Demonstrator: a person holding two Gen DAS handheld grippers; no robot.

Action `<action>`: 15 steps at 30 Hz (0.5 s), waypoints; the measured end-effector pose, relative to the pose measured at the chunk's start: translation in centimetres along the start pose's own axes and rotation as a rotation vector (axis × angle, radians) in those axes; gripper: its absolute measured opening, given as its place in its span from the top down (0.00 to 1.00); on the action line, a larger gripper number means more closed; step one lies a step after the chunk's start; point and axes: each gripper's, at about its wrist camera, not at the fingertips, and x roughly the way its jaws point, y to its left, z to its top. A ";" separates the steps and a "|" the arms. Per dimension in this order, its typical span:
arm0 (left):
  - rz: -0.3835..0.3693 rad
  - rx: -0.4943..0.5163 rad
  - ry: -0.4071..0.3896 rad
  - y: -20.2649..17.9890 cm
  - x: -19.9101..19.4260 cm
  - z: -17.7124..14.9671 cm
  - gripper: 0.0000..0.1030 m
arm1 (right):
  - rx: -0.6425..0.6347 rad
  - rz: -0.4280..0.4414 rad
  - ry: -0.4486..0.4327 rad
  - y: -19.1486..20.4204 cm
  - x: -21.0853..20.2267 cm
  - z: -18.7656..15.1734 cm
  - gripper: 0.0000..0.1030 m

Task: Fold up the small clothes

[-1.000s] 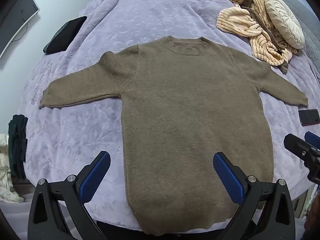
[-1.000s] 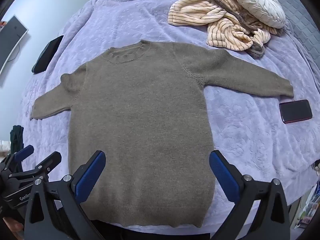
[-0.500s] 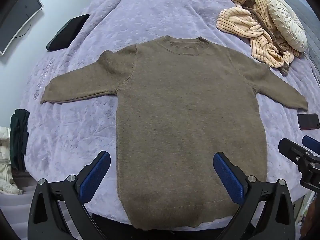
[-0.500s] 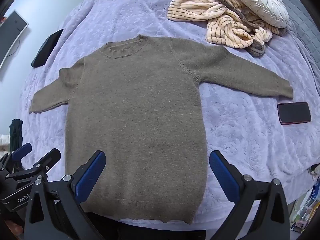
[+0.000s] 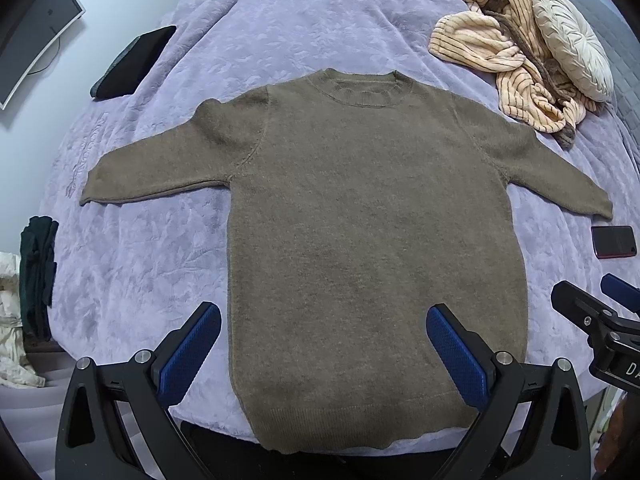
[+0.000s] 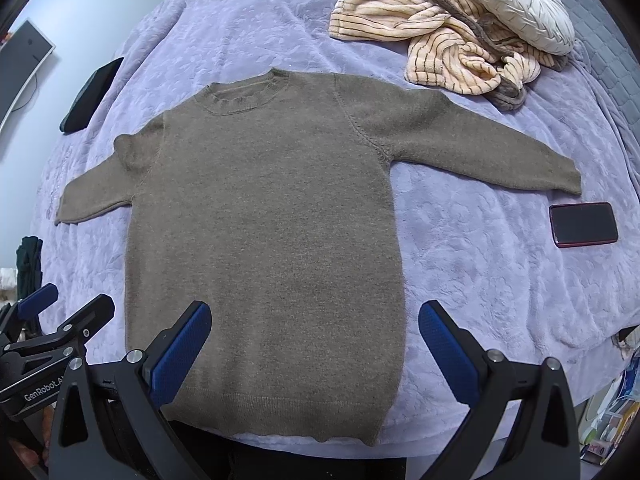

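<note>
A brown knit sweater (image 5: pixel 368 232) (image 6: pixel 272 220) lies flat and face up on the lavender bedspread (image 5: pixel 132 264), sleeves spread to both sides, collar at the far end, hem at the near bed edge. My left gripper (image 5: pixel 324 340) hovers open above the hem's left half, blue pads wide apart, nothing between them. Over the hem's right half, my right gripper (image 6: pixel 316 340) is likewise open and empty. Each gripper shows at the other view's edge: the right one (image 5: pixel 600 312), the left one (image 6: pixel 48 312).
A striped peach garment (image 5: pixel 500 52) and a round cream cushion (image 5: pixel 572 40) lie at the far right. A dark phone (image 6: pixel 584 224) rests beside the right sleeve's cuff. A black flat object (image 5: pixel 132 64) sits at the far left. Dark clothes (image 5: pixel 36 276) hang off the bed's left side.
Both views drifted slightly, so the sweater sits a little lower and more centred in frame. The sweater itself has not moved. Both grippers stayed open.
</note>
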 end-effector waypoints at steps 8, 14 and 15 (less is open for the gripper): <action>0.006 0.003 -0.001 -0.2 -0.3 -0.2 0.00 | -0.002 0.001 -0.004 -0.1 -0.3 0.0 0.00; 0.015 -0.004 -0.003 0.0 -0.5 -0.4 0.00 | -0.010 0.011 0.000 0.4 -0.4 -0.1 0.00; 0.016 -0.005 -0.004 0.0 -0.6 -0.4 0.00 | -0.011 0.012 0.000 0.4 -0.4 -0.1 0.00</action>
